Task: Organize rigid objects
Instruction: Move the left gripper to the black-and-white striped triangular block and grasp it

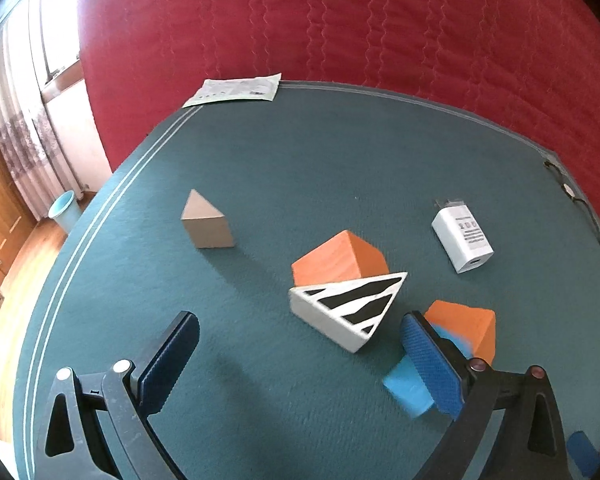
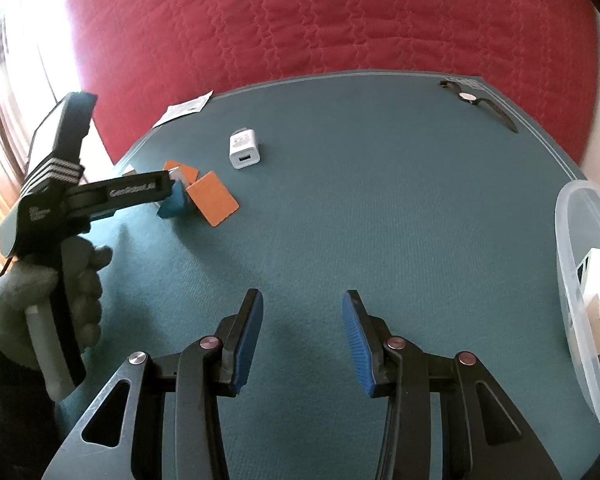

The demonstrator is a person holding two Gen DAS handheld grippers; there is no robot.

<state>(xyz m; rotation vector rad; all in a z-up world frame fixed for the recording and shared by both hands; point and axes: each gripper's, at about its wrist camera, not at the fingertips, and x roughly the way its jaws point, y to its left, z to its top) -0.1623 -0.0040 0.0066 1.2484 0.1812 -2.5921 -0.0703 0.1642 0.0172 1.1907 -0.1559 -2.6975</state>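
Note:
In the left wrist view my left gripper is open wide, just above the green table mat. A white wedge with black stripes lies just past its fingertips, nearer the right finger, and no pad touches it. A blue block sits against that finger's outer side. Two orange blocks flank the wedge, and a beige wedge stands apart at left. My right gripper is open over bare mat, holding nothing. From there I see the left gripper in a gloved hand.
A white charger lies behind the blocks. A wristwatch is at the far right corner and a paper leaflet at the far left edge. A clear plastic tub holding some items stands at right. A red quilt lies beyond the table.

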